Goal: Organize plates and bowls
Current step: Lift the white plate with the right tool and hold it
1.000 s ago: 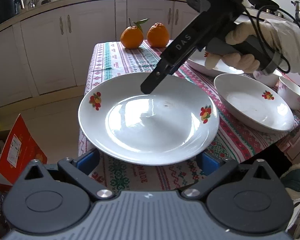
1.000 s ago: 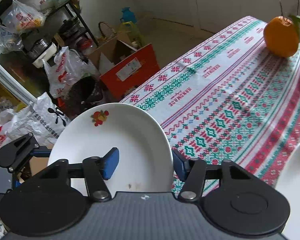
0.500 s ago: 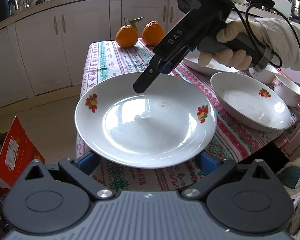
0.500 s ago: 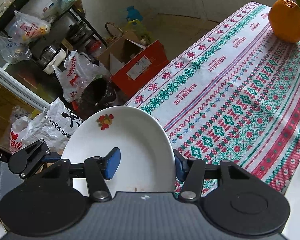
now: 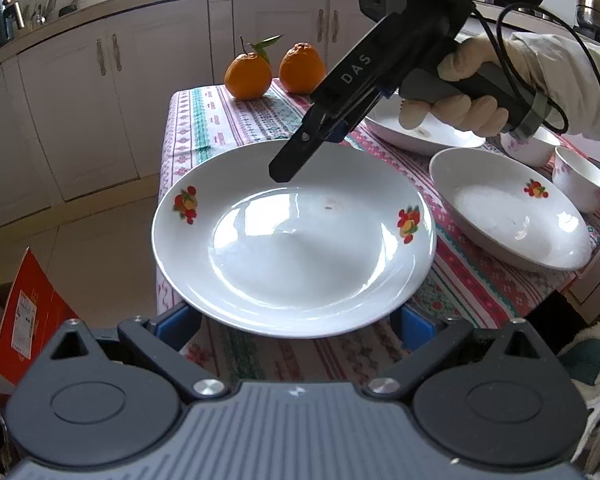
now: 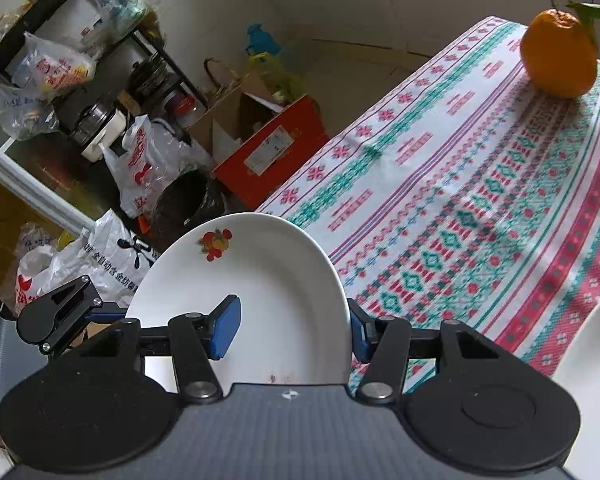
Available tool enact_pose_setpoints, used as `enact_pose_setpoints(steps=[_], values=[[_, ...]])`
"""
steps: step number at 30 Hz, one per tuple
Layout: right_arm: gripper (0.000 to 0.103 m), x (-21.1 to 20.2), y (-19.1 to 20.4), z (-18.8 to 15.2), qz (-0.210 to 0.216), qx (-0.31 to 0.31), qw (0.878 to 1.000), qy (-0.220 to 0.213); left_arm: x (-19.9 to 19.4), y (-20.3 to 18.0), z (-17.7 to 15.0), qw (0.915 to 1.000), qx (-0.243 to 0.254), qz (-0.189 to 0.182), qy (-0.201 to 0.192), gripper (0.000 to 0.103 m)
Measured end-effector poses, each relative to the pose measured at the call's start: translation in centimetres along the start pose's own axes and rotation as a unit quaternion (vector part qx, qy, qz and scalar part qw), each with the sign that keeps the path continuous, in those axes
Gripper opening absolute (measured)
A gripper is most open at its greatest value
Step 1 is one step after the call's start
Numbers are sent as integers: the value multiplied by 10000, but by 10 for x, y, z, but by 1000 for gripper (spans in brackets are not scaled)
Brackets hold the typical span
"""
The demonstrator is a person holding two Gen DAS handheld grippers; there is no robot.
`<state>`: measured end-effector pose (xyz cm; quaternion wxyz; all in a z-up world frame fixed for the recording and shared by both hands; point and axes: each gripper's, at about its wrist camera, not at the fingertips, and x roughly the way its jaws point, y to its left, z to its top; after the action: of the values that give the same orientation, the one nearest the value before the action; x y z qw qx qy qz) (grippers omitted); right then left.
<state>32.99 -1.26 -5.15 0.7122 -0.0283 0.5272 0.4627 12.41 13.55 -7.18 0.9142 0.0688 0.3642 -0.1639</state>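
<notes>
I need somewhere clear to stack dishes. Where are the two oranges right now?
In the left wrist view, the two oranges sit side by side at the table's far end, nearest the white cabinets, beyond the held plate.

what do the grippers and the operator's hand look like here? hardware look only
Right gripper: black body with white "DAS" lettering, grey-black handle, black cable looping from its rear, blue finger pads. Its hand wears a cream glove with a pale sleeve. Left gripper: dark ribbed grey housing, two round black discs, black linkage arms with silver pivot screws, blue pads.
</notes>
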Motion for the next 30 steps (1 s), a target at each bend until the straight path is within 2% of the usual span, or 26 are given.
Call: enact_pose_setpoints(steps=[18,30], values=[[61,-13,-43,18,-365,272,9982,-380,45,16,34,9991,381,-188,-13,100],[62,-9,-52,22,-476,355,9973,-421,60,22,44,9986,492,-165,-54,100]])
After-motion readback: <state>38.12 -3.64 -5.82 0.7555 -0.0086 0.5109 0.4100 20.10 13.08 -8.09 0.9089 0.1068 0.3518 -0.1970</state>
